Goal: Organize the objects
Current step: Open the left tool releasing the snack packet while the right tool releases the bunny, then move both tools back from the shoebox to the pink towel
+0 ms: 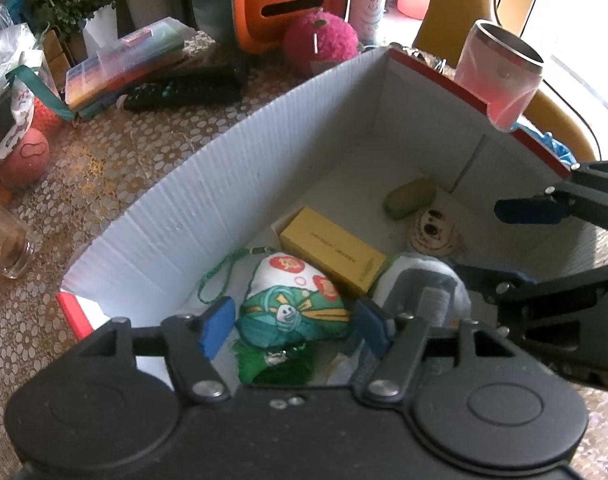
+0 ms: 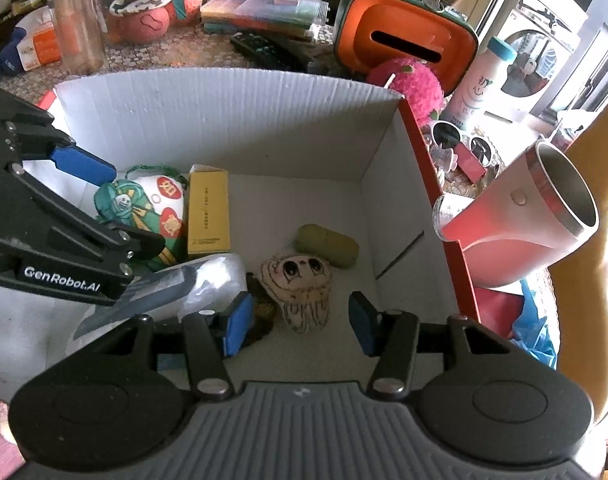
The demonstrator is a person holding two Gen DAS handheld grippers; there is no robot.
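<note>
A white cardboard box (image 1: 176, 216) with red outside holds a green and white pouch (image 1: 292, 300), a yellow carton (image 1: 331, 250), an olive case (image 1: 409, 198), a cartoon-face plush (image 1: 431, 232) and a plastic-wrapped packet (image 1: 423, 284). My left gripper (image 1: 292, 326) is open over the pouch, empty. My right gripper (image 2: 300, 322) is open above the face plush (image 2: 298, 284), empty; it shows in the left wrist view (image 1: 499, 244). The box (image 2: 224, 120), pouch (image 2: 144, 204), carton (image 2: 208, 212), case (image 2: 327, 246) and packet (image 2: 200, 280) show in the right wrist view, with my left gripper (image 2: 120, 204).
A pink tumbler (image 2: 519, 220) leans on the box's right edge. Behind the box stand an orange tissue box (image 2: 403, 40), a pink pompom ball (image 2: 407, 84), a bottle (image 2: 479, 80), remotes (image 1: 184, 88), plastic cases (image 1: 124, 60) and a glass jar (image 2: 76, 20). Sunglasses (image 2: 459, 140) lie at right.
</note>
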